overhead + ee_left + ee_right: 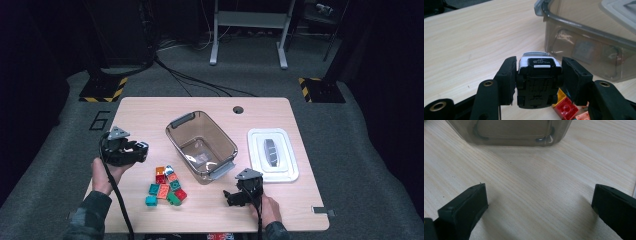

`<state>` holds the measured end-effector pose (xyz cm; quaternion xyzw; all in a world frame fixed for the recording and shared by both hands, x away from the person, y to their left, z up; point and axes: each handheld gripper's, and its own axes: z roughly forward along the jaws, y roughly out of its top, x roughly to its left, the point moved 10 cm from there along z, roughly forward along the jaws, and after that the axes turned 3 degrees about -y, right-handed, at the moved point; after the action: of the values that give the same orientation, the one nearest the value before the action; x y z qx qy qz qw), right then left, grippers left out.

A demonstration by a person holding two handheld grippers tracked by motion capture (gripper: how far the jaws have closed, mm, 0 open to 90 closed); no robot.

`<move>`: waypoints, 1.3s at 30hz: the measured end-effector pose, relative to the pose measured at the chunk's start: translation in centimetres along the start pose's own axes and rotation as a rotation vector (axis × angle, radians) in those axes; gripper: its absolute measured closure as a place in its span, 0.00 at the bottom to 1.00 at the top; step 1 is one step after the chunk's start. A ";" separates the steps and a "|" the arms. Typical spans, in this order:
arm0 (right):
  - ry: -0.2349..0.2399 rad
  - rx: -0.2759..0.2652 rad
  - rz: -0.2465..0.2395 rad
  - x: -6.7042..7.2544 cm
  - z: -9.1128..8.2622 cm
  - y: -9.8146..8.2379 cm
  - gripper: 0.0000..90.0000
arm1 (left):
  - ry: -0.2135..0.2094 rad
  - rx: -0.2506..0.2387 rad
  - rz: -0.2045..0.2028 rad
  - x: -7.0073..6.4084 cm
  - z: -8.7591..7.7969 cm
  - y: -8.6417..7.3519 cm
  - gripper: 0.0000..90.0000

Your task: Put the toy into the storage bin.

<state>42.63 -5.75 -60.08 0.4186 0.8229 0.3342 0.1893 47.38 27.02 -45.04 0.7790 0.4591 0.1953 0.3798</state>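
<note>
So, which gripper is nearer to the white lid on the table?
Right. The right gripper rests just left of the white lid, near its front corner. The left gripper, holding a toy car, is beyond the bin.

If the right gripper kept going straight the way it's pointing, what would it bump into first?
Probably the smoky clear bin. The right gripper has open fingers over bare table, and the bin's wall stands straight ahead, though the depth is hard to judge.

A large "6" [100, 120] is marked on the floor beside the surface's far left corner. The toy car's [537, 80] underside carries moulded lettering, too small to read.
</note>
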 end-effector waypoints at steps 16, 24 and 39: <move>0.000 0.000 0.000 0.0 0.0 0.0 0.00 | -0.011 -0.028 0.072 -0.9 0.0 5.4 0.53; 0.003 -0.002 -0.003 0.0 0.0 0.0 0.00 | -0.022 -0.041 0.107 -1.9 0.4 7.8 0.53; 0.003 -0.002 -0.001 0.0 0.0 0.0 0.00 | -0.069 -0.051 0.165 -5.1 2.9 11.4 0.53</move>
<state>42.64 -5.72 -60.09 0.4177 0.8231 0.3355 0.1885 53.21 18.12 -37.84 0.8104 0.3752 0.2106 0.3976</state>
